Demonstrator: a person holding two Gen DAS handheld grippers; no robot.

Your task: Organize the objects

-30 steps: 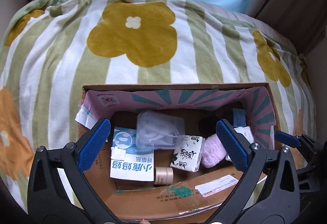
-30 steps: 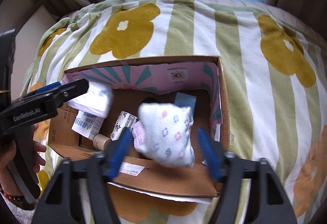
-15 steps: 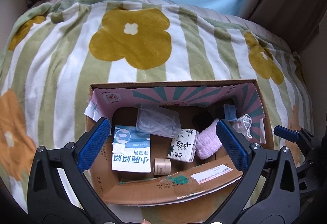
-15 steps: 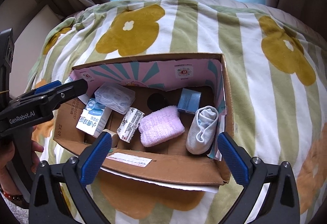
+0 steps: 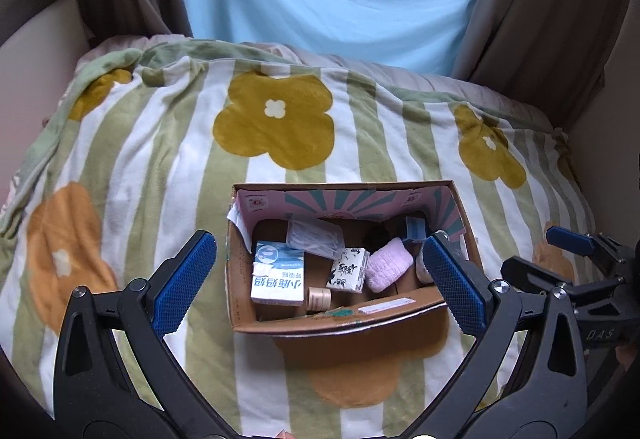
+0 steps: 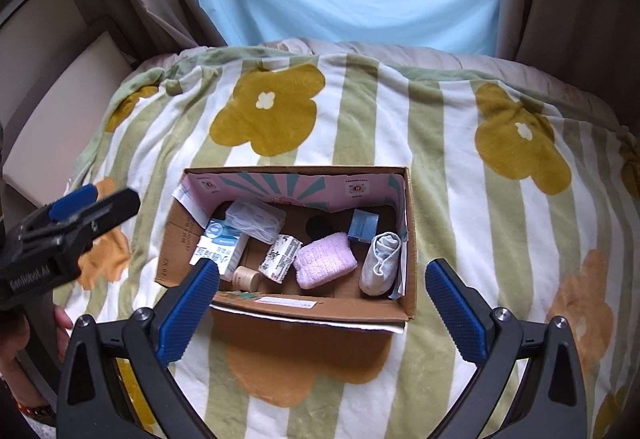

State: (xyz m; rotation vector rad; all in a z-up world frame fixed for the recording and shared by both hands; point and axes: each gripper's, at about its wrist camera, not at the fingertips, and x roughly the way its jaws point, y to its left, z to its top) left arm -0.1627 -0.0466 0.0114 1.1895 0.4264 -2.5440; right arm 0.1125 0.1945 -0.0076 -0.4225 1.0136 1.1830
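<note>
Right wrist view: right hand-held gripper (image 6: 320, 315) gapes wide, empty, near the cardboard box (image 6: 304, 309); the white sock (image 6: 380, 263) lies inside at right. Left hand-held gripper (image 5: 320, 291) likewise wide, empty.

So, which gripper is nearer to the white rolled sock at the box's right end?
Right, as far as I can judge. The right gripper hangs open before the white rolled sock; the left gripper, also open, is centred further left, by the blue-white packet.
</note>
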